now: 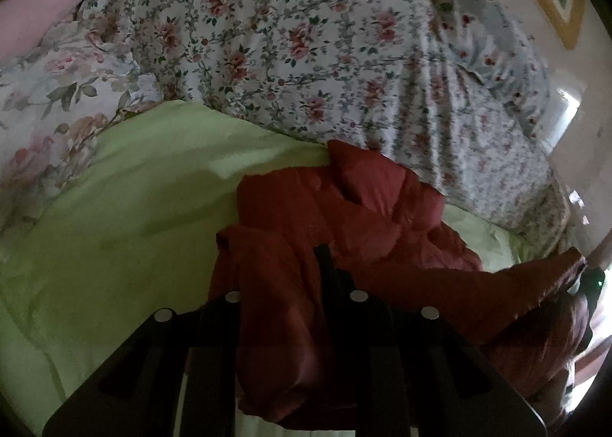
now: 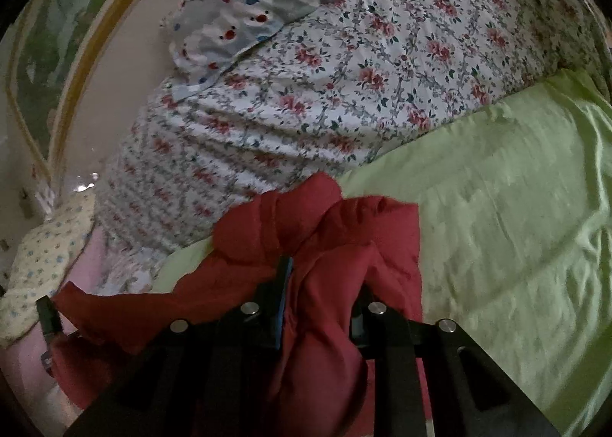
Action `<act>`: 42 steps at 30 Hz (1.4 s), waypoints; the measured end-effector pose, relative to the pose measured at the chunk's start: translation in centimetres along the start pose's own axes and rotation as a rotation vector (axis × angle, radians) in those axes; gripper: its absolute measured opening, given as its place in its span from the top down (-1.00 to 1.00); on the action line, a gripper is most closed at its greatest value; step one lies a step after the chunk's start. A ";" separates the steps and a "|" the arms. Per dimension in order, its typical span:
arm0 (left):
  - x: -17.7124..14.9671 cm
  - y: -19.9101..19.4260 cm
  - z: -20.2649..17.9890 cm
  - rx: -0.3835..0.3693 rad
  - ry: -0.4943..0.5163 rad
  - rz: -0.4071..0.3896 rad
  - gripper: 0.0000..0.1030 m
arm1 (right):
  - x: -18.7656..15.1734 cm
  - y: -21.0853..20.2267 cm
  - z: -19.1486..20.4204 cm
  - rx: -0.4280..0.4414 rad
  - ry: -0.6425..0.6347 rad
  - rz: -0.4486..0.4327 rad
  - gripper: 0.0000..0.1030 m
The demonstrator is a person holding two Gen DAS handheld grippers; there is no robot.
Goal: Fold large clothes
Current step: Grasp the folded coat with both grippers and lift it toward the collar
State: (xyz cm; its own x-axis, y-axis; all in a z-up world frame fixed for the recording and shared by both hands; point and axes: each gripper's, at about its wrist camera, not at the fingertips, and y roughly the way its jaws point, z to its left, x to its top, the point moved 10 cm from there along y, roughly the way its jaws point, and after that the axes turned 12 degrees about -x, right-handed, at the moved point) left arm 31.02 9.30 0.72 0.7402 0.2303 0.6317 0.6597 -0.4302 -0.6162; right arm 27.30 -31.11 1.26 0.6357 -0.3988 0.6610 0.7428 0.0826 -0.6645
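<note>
The left gripper point(image 1: 283, 284) has its jaws clenched on a bunched fold of the red garment point(image 1: 367, 207), and the right gripper point(image 2: 321, 295) grips another fold of it. The garment hangs crumpled between them over the green sheet point(image 2: 516, 188), near the floral duvet point(image 1: 287, 35) on the bed.

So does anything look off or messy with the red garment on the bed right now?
Nothing damaged or spilled. The red garment is bunched and creased rather than flat, pinched in both the left gripper and the right gripper over the green sheet. That fits mid-fold handling.
</note>
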 end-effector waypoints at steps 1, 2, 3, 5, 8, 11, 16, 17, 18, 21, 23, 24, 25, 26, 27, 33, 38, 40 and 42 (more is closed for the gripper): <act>0.3 0.7 0.3 0.009 -0.007 0.003 0.65 | 0.3 0.6 -0.1 -0.007 0.008 0.000 0.61; 0.7 1.6 0.9 0.019 -0.019 0.007 0.65 | 0.6 1.8 -0.5 -0.020 0.025 0.001 0.61; 0.9 2.3 1.2 0.024 -0.026 0.011 0.65 | 0.8 2.7 -0.8 -0.028 0.038 0.001 0.61; 1.2 3.8 1.7 0.034 -0.040 0.018 0.65 | 0.9 4.1 -1.5 -0.043 0.057 0.004 0.60; 1.2 6.3 2.3 0.057 -0.043 0.028 0.65 | 0.9 6.2 -2.5 -0.073 0.076 0.013 0.60; 1.4 8.2 2.8 0.062 -0.056 0.032 0.64 | 1.2 7.9 -2.7 -0.106 0.047 0.017 0.61; 2.1 10.5 4.0 0.054 -0.067 0.030 0.59 | 1.7 9.3 -2.6 -0.139 -0.046 -0.024 0.60; 2.1 11.0 4.2 0.052 -0.067 0.031 0.58 | 1.8 9.5 -2.6 -0.139 -0.055 -0.027 0.60; 2.2 11.5 4.3 0.051 -0.062 0.032 0.58 | 1.8 9.7 -2.6 -0.146 -0.073 -0.035 0.60; 2.1 13.1 4.7 0.064 -0.029 0.039 0.56 | 1.7 10.1 -2.4 -0.185 -0.139 -0.063 0.58; 2.0 13.4 4.6 0.078 -0.012 0.039 0.55 | 1.4 10.8 -2.7 -0.195 -0.147 -0.051 0.58; 2.0 13.2 4.5 0.082 -0.004 0.037 0.54 | 1.3 11.1 -2.9 -0.194 -0.145 -0.048 0.58; 2.0 13.0 4.3 0.087 0.005 0.036 0.54 | 1.1 11.5 -3.3 -0.194 -0.142 -0.045 0.58; 2.0 12.7 3.9 0.089 0.018 0.036 0.52 | 0.9 11.9 -3.5 -0.194 -0.137 -0.041 0.58; 2.0 12.4 3.8 0.091 0.025 0.038 0.50 | 0.7 12.3 -3.9 -0.194 -0.125 -0.034 0.58; 3.5 7.9 4.7 0.170 -0.007 -0.013 -0.61 | 0.6 13.1 -4.3 -0.224 -0.122 -0.033 0.58; 1.4 3.1 1.1 0.057 0.048 -0.032 -0.61 | 0.8 13.7 -4.3 -0.244 -0.121 -0.034 0.58; -0.3 2.7 -1.2 0.027 0.102 -0.003 -0.61 | 0.9 13.9 -4.3 -0.251 -0.120 -0.032 0.58; -2.4 2.7 -3.9 -0.029 0.149 0.039 -0.61 | 0.9 14.0 -4.2 -0.253 -0.121 -0.032 0.57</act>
State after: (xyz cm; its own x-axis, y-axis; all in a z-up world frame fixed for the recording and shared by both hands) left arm 30.47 4.14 -0.62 0.7362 0.0816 0.6718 0.6252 -0.4619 -0.6291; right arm 37.36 -34.18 -8.89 0.6448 -0.2839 0.7097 0.6961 -0.1652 -0.6986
